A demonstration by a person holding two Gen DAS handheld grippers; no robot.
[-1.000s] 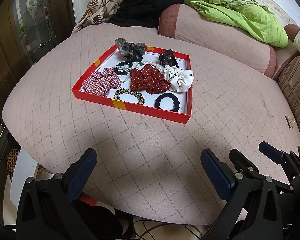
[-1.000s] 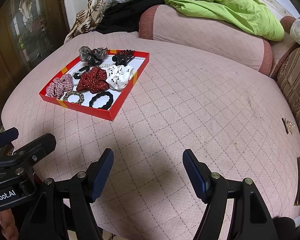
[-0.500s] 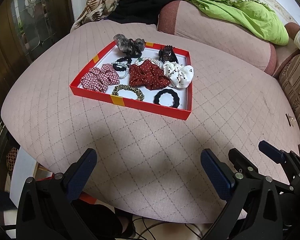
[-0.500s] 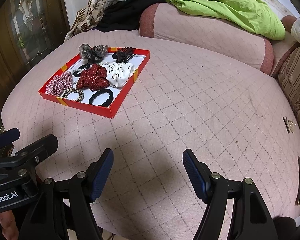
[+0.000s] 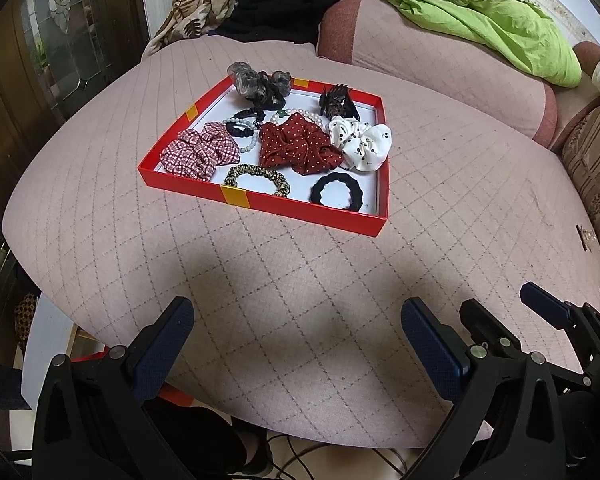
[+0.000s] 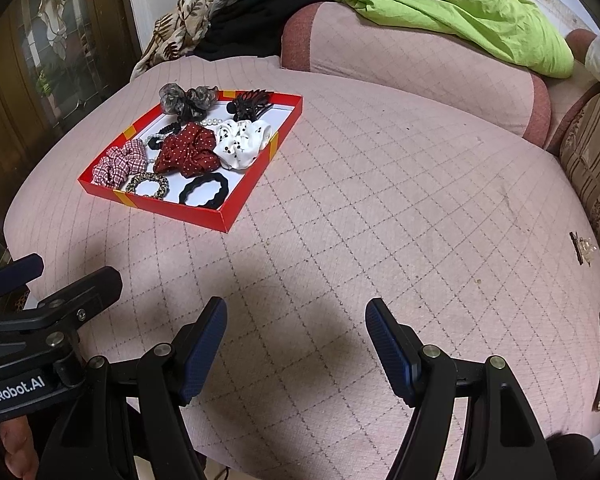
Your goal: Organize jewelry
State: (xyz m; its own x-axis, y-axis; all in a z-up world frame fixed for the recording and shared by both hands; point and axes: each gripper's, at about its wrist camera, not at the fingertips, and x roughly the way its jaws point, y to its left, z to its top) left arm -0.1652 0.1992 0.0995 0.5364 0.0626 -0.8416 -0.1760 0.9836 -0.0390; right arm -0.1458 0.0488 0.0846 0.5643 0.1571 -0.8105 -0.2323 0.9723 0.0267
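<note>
Red tray (image 5: 308,212) – pink quilt (image 5: 300,280)

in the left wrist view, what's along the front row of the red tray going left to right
red checked scrunchie → leopard-print hair tie → black wavy hair tie, all lying inside the red tray along its near wall.

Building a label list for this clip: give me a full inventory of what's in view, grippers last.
tray: 1, red, on the pink quilted cushion
scrunchies: red dotted, white spotted, red checked, grey; in tray
hair ties: black, leopard; tray front
claw clip: 1, dark, tray back
bead bracelets: pale, tray middle
green cloth: on bolster
hair clip: cushion's right edge
left gripper: open, empty
right gripper: open, empty
</note>
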